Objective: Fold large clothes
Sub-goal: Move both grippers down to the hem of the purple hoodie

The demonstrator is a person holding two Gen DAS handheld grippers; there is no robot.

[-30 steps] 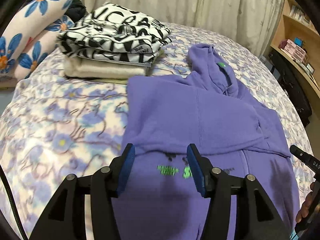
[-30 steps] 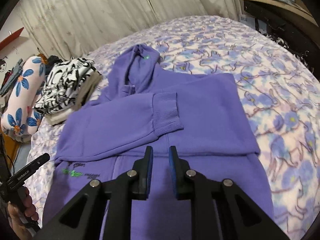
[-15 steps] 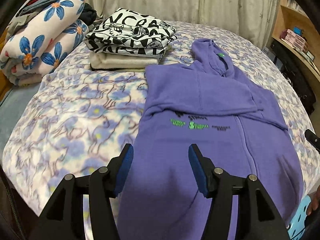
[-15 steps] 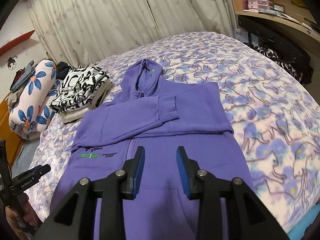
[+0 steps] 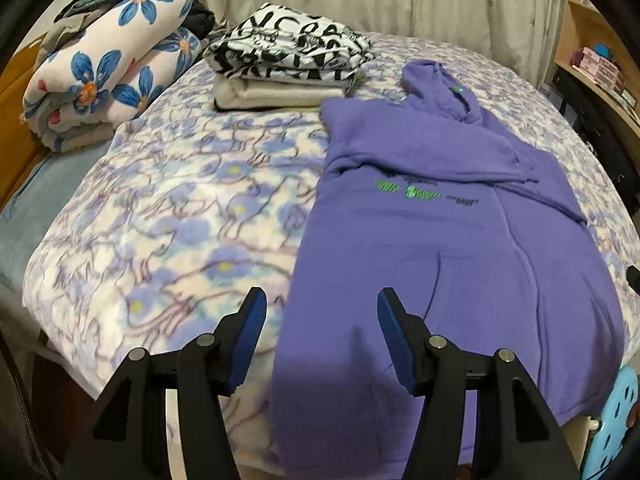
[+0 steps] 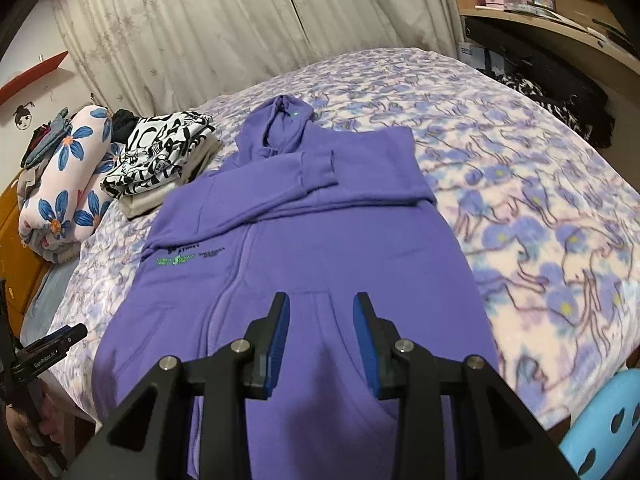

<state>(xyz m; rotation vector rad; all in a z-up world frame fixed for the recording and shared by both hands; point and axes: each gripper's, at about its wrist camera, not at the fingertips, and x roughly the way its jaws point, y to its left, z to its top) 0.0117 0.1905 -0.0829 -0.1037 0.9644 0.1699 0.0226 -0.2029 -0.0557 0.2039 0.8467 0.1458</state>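
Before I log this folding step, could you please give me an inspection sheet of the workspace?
Surface: bed with floral blanket, flat.
Job's things: purple hoodie spread out, sleeves folded across the chest, hood at far end, hem at near edge.
Clutter: folded stack beside the hood; rolled floral quilt at far left.
Grippers: left gripper open, empty, over the hem's left edge; right gripper open, empty, over the pocket.
Cables: nothing seen.
Surroundings: curtain, shelf, blue stool.

We saw purple hoodie (image 6: 320, 248) flat on floral bedspread, front up, hood toward curtain. Both sleeves folded across chest, ribbed cuff on top. Green print below sleeves, lettering too blurred to read. Hem hung slightly over bed's near edge.
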